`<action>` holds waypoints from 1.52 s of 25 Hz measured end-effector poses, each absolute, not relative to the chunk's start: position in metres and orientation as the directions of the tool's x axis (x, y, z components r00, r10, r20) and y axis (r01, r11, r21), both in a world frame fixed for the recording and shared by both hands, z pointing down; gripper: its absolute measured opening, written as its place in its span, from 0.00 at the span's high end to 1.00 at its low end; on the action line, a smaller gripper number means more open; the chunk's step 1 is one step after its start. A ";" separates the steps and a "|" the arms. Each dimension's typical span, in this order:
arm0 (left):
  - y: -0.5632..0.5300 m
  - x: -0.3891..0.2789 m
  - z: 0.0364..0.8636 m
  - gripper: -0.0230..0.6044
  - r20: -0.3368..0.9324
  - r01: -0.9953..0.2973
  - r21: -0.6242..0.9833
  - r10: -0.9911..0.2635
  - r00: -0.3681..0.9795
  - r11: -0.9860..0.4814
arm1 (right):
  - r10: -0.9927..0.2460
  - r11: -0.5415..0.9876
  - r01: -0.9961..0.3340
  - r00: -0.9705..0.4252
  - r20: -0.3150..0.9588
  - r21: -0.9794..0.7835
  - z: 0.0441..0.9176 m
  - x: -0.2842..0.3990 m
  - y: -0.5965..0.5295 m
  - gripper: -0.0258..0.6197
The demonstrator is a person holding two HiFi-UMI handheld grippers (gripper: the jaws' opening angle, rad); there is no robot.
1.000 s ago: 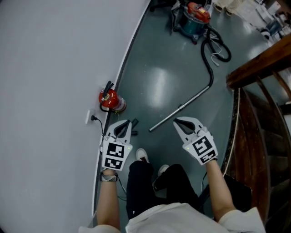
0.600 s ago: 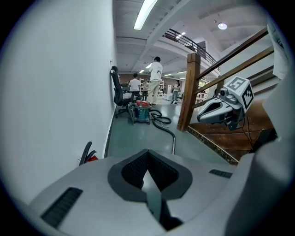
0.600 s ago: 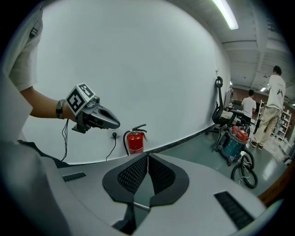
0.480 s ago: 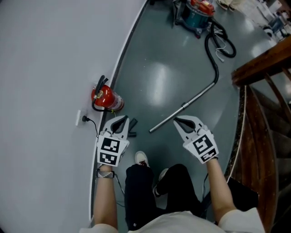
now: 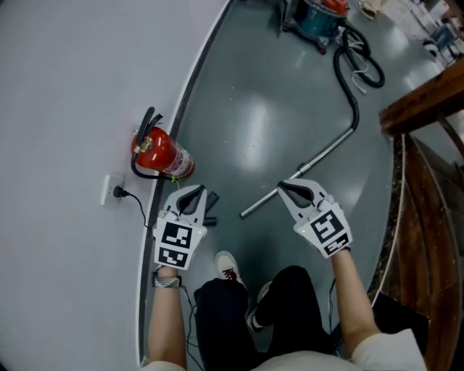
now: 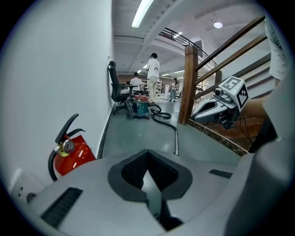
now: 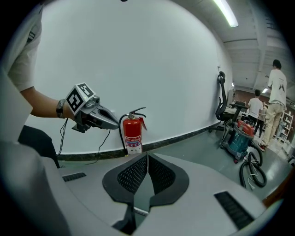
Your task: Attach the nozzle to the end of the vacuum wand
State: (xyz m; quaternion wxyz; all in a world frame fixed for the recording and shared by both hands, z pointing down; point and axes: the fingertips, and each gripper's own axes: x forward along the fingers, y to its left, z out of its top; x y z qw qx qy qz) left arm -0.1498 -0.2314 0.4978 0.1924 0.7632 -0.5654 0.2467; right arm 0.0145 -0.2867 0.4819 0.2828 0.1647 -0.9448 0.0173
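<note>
- Over the last second both my hands have come down toward the floor. In the head view the fire extinguisher point(image 5: 156, 152) at centre left has grown larger and slid toward the upper left.
- My left gripper point(image 5: 193, 191), at lower left of the frame, is clenched on nothing, its pads pressed together with only floor beyond them.
- Just to its right lies a small dark piece point(image 5: 211, 210). I take it for the nozzle, though it is too small to be sure.
- My right gripper point(image 5: 284, 188), at lower centre-right, is closed and empty too. Its tips now overlap the vacuum wand point(image 5: 322, 153) in the frame, but I cannot tell whether they touch it.
- The wand lies flat on the floor, running from lower centre up and right to the hose point(image 5: 353, 69) and the vacuum cleaner point(image 5: 319, 14) at the top edge.
- Its free end sits between my two grippers, near the dark piece but apart from it, so nothing is joined yet.
- I judge this as the approach only. Both jaws must open before I can take the wand and the nozzle.
</note>
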 end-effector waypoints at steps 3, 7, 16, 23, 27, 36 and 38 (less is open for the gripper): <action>-0.228 -0.145 0.534 0.96 0.589 -0.953 0.015 -0.767 0.252 -0.302 | -0.297 0.948 -0.312 -0.782 0.548 0.068 0.518 0.014 -0.284 0.91; -0.227 -0.144 0.578 0.96 0.584 -0.947 0.025 -0.764 0.274 -0.320 | -0.293 0.950 -0.306 -0.795 0.531 0.066 0.558 0.004 -0.286 0.91; -0.216 -0.152 0.643 0.96 0.577 -0.955 0.018 -0.777 0.252 -0.297 | -0.256 0.964 -0.258 -0.838 0.482 0.065 0.618 -0.010 -0.288 0.91; -0.194 -0.156 0.671 0.96 0.590 -0.957 0.036 -0.767 0.252 -0.287 | -0.209 0.975 -0.220 -0.869 0.448 0.028 0.635 -0.024 -0.284 0.91; -0.192 -0.160 0.680 0.96 0.586 -0.958 0.036 -0.770 0.251 -0.285 | -0.224 0.972 -0.235 -0.865 0.449 0.033 0.647 -0.024 -0.286 0.91; -0.179 -0.148 0.724 0.96 0.635 -0.940 0.030 -0.720 0.280 -0.339 | -0.126 0.991 -0.133 -0.824 0.552 0.026 0.691 -0.008 -0.280 0.91; -0.176 -0.147 0.730 0.96 0.646 -0.937 0.018 -0.711 0.277 -0.349 | -0.099 0.992 -0.122 -0.818 0.566 -0.003 0.701 -0.004 -0.280 0.91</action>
